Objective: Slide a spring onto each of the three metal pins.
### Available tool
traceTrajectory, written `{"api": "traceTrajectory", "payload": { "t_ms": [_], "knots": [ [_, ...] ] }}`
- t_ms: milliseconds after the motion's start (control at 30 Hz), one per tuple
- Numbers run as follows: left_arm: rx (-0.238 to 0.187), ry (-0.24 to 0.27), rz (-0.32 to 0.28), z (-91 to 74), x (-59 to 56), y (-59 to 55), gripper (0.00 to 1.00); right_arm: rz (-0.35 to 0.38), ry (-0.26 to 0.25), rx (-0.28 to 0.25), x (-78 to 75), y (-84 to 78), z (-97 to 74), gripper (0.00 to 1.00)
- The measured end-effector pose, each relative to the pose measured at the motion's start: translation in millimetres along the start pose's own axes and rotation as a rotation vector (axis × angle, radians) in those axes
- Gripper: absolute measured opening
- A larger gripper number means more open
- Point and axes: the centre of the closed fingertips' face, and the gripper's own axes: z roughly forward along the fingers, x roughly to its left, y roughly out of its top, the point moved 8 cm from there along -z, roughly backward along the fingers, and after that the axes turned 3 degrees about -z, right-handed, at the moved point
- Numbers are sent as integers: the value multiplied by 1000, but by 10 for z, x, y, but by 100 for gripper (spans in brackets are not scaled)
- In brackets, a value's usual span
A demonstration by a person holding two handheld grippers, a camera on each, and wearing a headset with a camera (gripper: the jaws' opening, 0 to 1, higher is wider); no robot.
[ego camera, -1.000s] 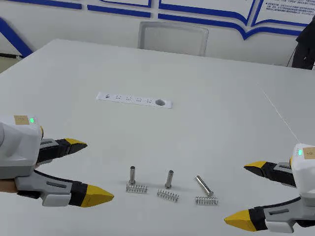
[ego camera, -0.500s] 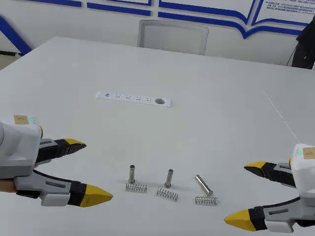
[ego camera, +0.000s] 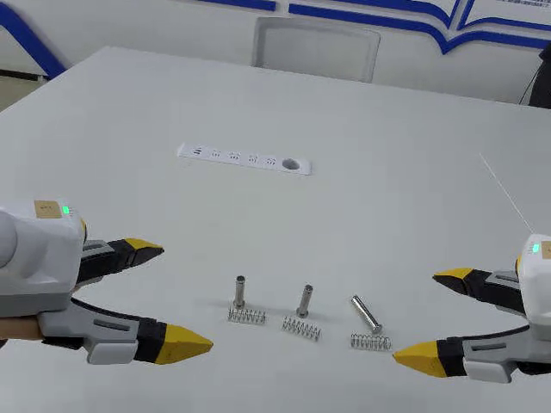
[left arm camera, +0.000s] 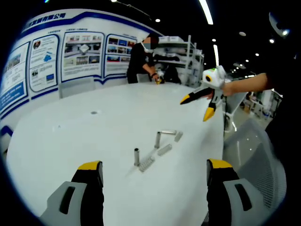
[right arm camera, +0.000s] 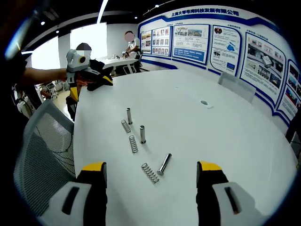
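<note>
Left tool (ego camera: 182, 299), right tool (ego camera: 417, 316) spread, empty; both bodies cut off at frame edges.

Head cam: high, looks fwd + down over table (ego camera: 387, 172). L/R gripper cams: low, close, facing each other. All 3 share pins (ego camera: 303, 299) + springs (ego camera: 300, 328).

Office-type lab or demo rm. Big white bench (ego camera: 387, 155) w/ a built-in power strip (ego camera: 244, 158), a grey office chair (ego camera: 316, 47) at its far edge, blue-framed info posters (right arm camera: 190, 42) w/ Chinese text along the wall, strip lights (left arm camera: 205, 12) overhead, a metal rack (left arm camera: 183, 52) w/ gear, and ppl (right arm camera: 129, 47) at another table (right arm camera: 117, 60).
</note>
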Motion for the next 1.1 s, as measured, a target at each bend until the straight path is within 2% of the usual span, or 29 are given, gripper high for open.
{"api": "traceTrajectory", "payload": {
  "t_ms": [100, 233, 367, 433, 533, 567, 667, 767, 833, 867, 933, 1100],
  "knots": [
    [-4, 20, -14, 2, 20, -47, 94, 35, 4, -14, -57, 20, 85, 77],
    [-12, 40, -46, -4, 50, -111, 93, 40, -5, 16, -128, 1, 221, 70],
    [-6, 51, -64, -4, 60, -188, 93, 71, 9, 39, -173, -32, 368, 58],
    [0, 51, -78, -3, 58, -228, 92, 121, 44, 55, -170, -50, 462, 54],
    [2, 54, -89, -2, 49, -263, 92, 124, 27, 81, -219, -56, 613, 49],
    [3, 52, -95, -1, 46, -275, 92, 147, 17, 106, -249, -83, 674, 47],
    [16, 56, -97, 7, 42, -311, 92, 169, 0, 152, -300, -128, 817, 37],
    [11, 57, -113, 6, 42, -322, 91, 207, -9, 194, -315, -170, 926, 28],
    [-39, 48, -151, 0, 36, -275, 91, 235, -26, 211, -340, -193, 982, 25],
    [-46, 50, -156, -9, 46, -264, 91, 243, -31, 219, -352, -206, 1001, 25],
    [-52, 60, -157, -19, 66, -253, 90, 267, -53, 241, -352, -229, 1024, 24],
    [-55, 74, -163, -29, 87, -259, 89, 288, -57, 262, -383, -264, 1117, 20]
  ]
}}
